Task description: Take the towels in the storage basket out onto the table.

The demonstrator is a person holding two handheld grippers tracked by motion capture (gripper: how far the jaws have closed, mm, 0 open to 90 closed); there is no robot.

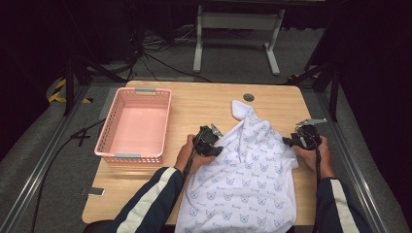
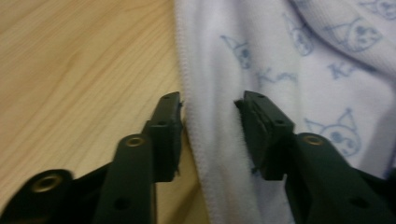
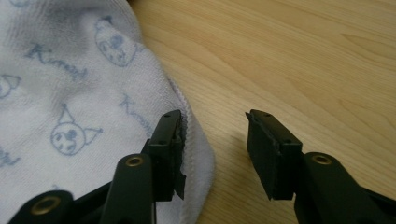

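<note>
- One white cloth [image 1: 245,170] with a blue cat print is lying spread over the near right part of the wooden table [image 1: 194,104], its near edge hanging off the front and one corner bunching up toward the far side.
- It is looking soft, light and limp, so it will likely sag and fold wherever it is lifted; the stitched side hems seem the best places to pinch.
- The left gripper [image 2: 210,109] is standing apart, unclenched, straddling the left hem without pressing it.
- The right gripper [image 3: 212,128] is standing released too, one jaw resting at the right hem, nothing pinched.
- Farther left, one empty pink basket [image 1: 134,125] is sitting on the table, well apart from the cloth.
- Two grippers, two hands are working.
</note>
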